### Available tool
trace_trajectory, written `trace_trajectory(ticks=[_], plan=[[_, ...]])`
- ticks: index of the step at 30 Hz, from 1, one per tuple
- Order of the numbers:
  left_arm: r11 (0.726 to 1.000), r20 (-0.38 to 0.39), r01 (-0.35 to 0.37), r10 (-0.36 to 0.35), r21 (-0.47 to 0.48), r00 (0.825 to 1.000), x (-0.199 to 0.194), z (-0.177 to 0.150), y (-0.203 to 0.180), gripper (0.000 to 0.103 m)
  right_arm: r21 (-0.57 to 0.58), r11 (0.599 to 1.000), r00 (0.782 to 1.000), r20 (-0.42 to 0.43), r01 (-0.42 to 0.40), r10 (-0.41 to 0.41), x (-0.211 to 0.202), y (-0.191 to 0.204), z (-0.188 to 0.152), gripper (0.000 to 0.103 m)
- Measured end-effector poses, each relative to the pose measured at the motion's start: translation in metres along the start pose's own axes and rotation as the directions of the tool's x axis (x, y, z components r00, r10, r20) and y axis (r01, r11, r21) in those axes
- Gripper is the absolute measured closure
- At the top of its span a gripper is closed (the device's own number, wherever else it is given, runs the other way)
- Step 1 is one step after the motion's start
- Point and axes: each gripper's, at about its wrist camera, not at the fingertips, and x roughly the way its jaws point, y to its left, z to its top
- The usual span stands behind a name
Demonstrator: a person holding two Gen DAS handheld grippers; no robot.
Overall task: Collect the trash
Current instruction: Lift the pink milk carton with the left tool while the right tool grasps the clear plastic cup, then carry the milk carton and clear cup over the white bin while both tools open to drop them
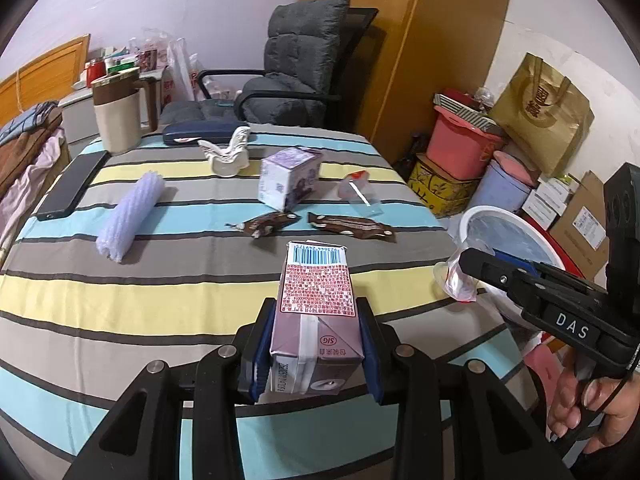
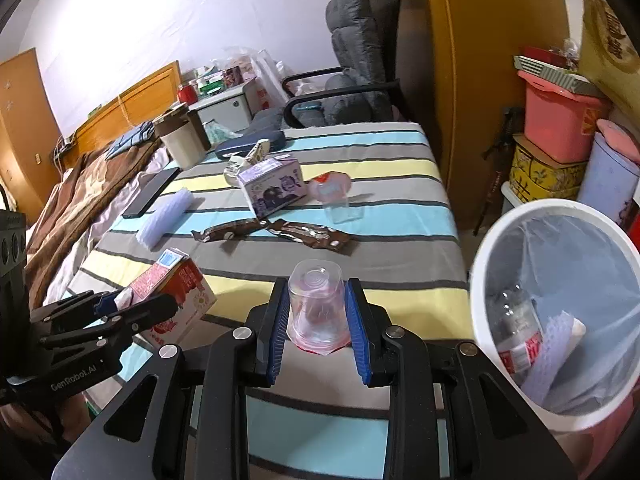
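On the striped table [image 1: 160, 288], left to right: one bubble-wrap roll [image 1: 130, 216], one purple carton [image 1: 289, 178], two brown wrappers [image 1: 349, 227], one clear cup [image 1: 357, 191]. Left gripper [image 1: 316, 344], angled down, clamps a milk carton [image 1: 316, 300]; right gripper [image 2: 318, 320] clamps a plastic cup [image 2: 316, 304] beside the white bin [image 2: 496, 236]

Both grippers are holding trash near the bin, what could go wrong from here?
The right gripper pinches a thin clear plastic cup; it may crush or slip out before reaching the white bin. The left gripper grips the milk carton only at its lower end, so it might pivot. The two grippers might also collide at the bin.
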Motion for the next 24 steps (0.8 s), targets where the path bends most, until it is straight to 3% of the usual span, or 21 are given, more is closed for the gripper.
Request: trace_trajectory(ticks=[13,24], plan=[[0.996,-0.008,0.066,-0.065,0.068,0.998,0.007,0.011,-0.039,0.065,0.050,0.998,0.998,0.045,0.050,-0.052,-0.025,-0.026,-0.008,0.072],[0.977,-0.030,0.149,-0.146,0.154,0.989,0.025,0.026,-0.091,0.065,0.145,0.977,0.981,0.089,0.159,-0.173,-0.061,-0.076,-0.015,0.072]])
